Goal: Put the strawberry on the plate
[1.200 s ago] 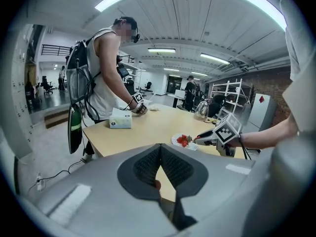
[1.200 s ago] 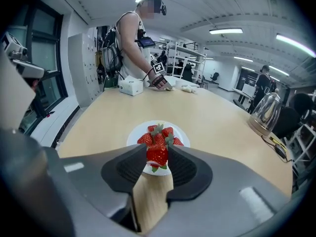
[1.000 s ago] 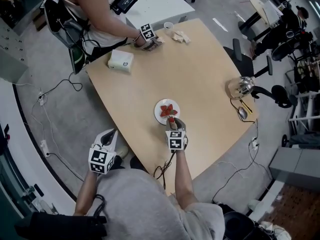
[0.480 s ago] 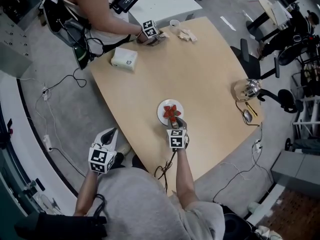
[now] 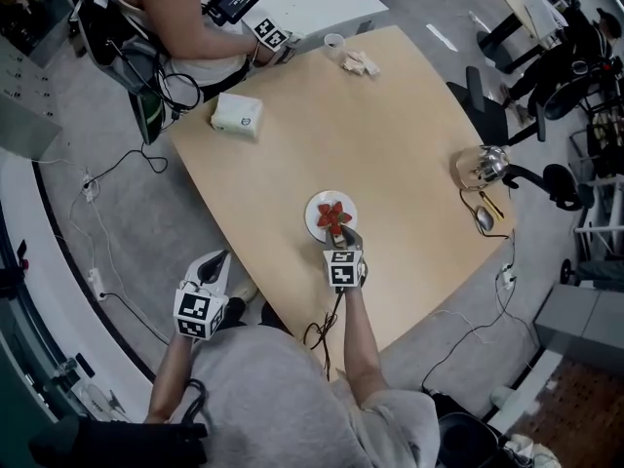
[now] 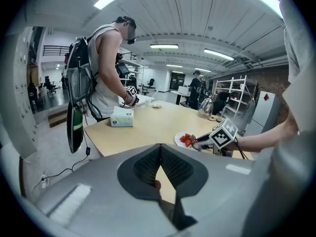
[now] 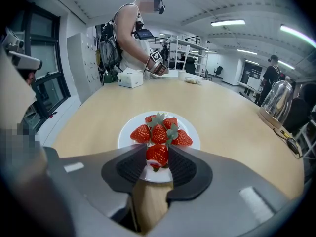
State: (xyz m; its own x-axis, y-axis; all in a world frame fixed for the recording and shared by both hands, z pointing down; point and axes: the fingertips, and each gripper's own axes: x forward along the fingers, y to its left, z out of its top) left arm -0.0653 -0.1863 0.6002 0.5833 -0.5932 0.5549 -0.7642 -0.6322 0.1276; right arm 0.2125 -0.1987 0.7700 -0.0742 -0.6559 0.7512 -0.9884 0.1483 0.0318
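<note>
A white plate (image 7: 129,130) near the table's front edge carries several red strawberries (image 7: 159,131). My right gripper (image 7: 157,151) is shut on one more strawberry (image 7: 157,156), held just over the plate's near rim. The head view shows that plate (image 5: 314,206) with the right gripper (image 5: 339,236) at its near side. My left gripper (image 5: 216,259) hangs off the table to the left, over the floor. Its jaws are shut with nothing between them, and its own view looks across the table to the plate (image 6: 178,140).
A tissue box (image 5: 237,115) lies at the table's far left. Another person (image 5: 185,27) stands at the far edge with a gripper (image 5: 273,37); a small cup (image 5: 334,44) is nearby. A glass dome (image 5: 480,167) and a mouse (image 5: 485,218) sit at the right edge. Cables (image 5: 107,232) cross the floor.
The other person's gripper has drawn back from the table's far edge. My right gripper still holds the strawberry at the plate's near rim, and my left gripper has not moved.
</note>
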